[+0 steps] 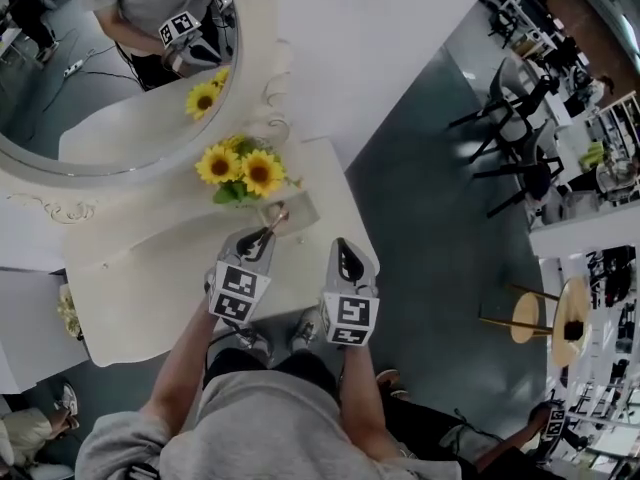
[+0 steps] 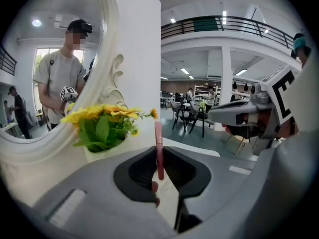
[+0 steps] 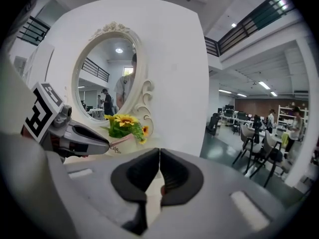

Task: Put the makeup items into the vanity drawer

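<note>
**Q:** Pose of both hands?

**A:** Both my forearms reach forward from my body. The two grippers lie side by side over the near right corner of the white vanity table (image 1: 150, 288) and tip slightly downward. My left gripper (image 1: 266, 234) points towards the yellow sunflowers in a white pot (image 1: 243, 171), just in front of the oval white-framed mirror (image 1: 262, 78). My right gripper (image 1: 345, 256) sits just beside it, nearer the table's right edge.

**Q:** Jaws?

**A:** The left jaws are narrow and clamped on a thin pink makeup stick (image 2: 158, 151), which stands upright between the pads and juts out past them. The right jaws are pressed together with nothing between them.

**Q:** What can't you make out?

**A:** The stick's lower end is buried between my pads, so I can't tell what kind of item it is. From the head view it is tiny and its tip overlaps the pot; I can't tell whether they touch. My grippers and forearms cover the vanity's front edge. The mirror is cut off at the frame's left edge.
</note>
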{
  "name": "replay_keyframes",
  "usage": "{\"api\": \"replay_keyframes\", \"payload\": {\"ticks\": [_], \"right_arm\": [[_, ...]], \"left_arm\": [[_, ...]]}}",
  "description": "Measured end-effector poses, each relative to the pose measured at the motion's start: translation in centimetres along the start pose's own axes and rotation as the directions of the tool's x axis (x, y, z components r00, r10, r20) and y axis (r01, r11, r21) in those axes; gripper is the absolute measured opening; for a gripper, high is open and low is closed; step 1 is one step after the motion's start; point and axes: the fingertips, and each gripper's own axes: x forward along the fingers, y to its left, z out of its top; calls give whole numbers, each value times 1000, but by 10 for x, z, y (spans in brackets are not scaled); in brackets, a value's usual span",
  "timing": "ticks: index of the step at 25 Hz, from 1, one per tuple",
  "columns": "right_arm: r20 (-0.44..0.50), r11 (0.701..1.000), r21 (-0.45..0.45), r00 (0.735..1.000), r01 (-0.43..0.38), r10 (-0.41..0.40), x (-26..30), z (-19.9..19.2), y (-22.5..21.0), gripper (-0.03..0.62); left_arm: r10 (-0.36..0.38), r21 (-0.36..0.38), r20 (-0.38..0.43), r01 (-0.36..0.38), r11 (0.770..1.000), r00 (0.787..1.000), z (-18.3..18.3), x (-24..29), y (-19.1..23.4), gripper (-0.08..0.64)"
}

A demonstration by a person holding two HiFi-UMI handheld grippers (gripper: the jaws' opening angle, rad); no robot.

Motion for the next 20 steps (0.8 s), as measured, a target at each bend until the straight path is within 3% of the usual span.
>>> {"api": "replay_keyframes", "payload": {"ticks": [9,20], "right_arm": [[-54,998,55,998,25,-22,11,-39,-26,7],[-110,994,101,994,39,-28,22,-84,-51,7]], "left_arm": [[-64,29,-90,67,997,994,-25,61,-15,54],[-53,62,-175,65,996,983,-49,107,-16,54]]}}
